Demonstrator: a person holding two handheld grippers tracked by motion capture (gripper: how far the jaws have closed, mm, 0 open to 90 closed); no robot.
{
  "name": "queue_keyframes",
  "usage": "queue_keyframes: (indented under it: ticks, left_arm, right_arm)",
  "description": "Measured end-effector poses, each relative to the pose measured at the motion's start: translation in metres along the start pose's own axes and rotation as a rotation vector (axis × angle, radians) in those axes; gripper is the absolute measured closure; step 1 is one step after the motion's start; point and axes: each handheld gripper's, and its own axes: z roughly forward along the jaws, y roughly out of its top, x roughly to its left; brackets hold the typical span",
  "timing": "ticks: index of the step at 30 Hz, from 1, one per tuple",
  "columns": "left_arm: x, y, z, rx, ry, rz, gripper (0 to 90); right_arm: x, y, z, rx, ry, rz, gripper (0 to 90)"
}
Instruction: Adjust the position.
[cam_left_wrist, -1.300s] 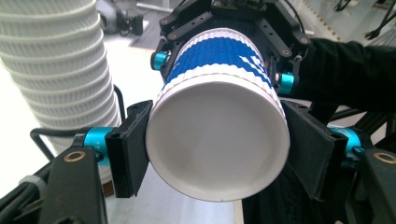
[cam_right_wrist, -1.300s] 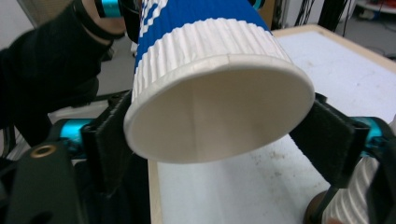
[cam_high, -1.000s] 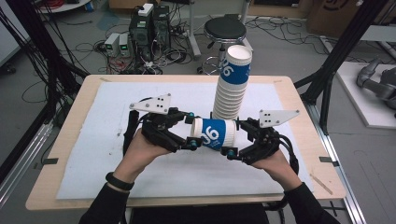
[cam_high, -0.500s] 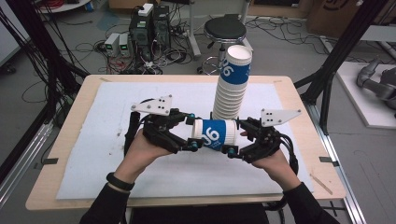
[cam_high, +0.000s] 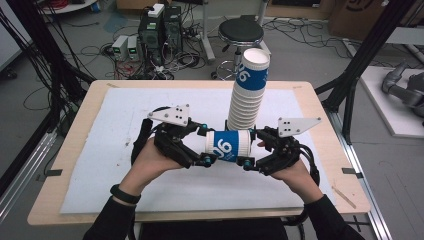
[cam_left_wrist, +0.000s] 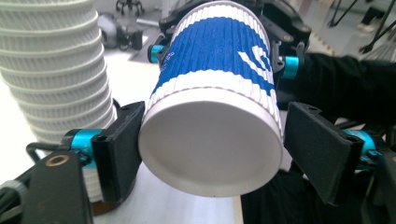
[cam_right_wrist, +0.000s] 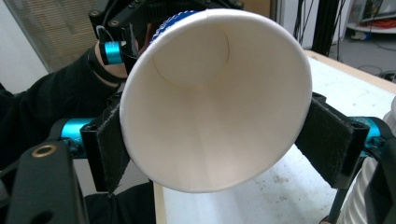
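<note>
High view: your left gripper and right gripper hold one blue-and-white cup sideways between them, above white mat, just in front of tall cup stack.

Left gripper view: cup base faces you. Left pad touches cup wall; right pad stands off with visible gap, so grip there: can't tell.

Right gripper view: cup mouth faces you. Both pads press rim sides; gripper clamped on cup.
</note>
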Motion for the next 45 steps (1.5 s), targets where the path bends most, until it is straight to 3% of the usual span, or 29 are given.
queue_keyframes:
  ticks: [2,10,19,32,38,45]
  left_arm:
    - [-0.0019,0.0017,-0.0003,0.037,0.005,0.012,21.0]
    - [-0.0021,0.0008,0.0036,0.107,0.01,0.022,22.3]
    - [-0.0011,-0.0008,0.0061,0.134,-0.003,0.028,28.7]
    - [-0.0008,0.0008,0.0021,-0.021,-0.008,0.048,29.6]
    - [0.0014,-0.0016,-0.0027,-0.128,-0.014,0.015,29.7]
    - [0.0005,-0.0022,0.0038,-0.115,-0.023,0.032,29.6]
  right_arm:
    - [-0.0002,-0.0006,0.0011,0.02,-0.002,-0.005,18.9]
    - [0.0014,-0.0008,0.0044,0.055,0.002,-0.025,19.1]
    - [0.0013,-0.0008,0.0043,0.069,0.009,-0.029,19.1]
    - [0.0023,0.0034,-0.0046,-0.048,0.002,0.014,15.6]
    - [0.0009,0.0038,-0.0048,-0.078,0.004,0.05,13.8]
    - [0.0015,0.0041,-0.0032,-0.119,0.034,0.074,14.5]
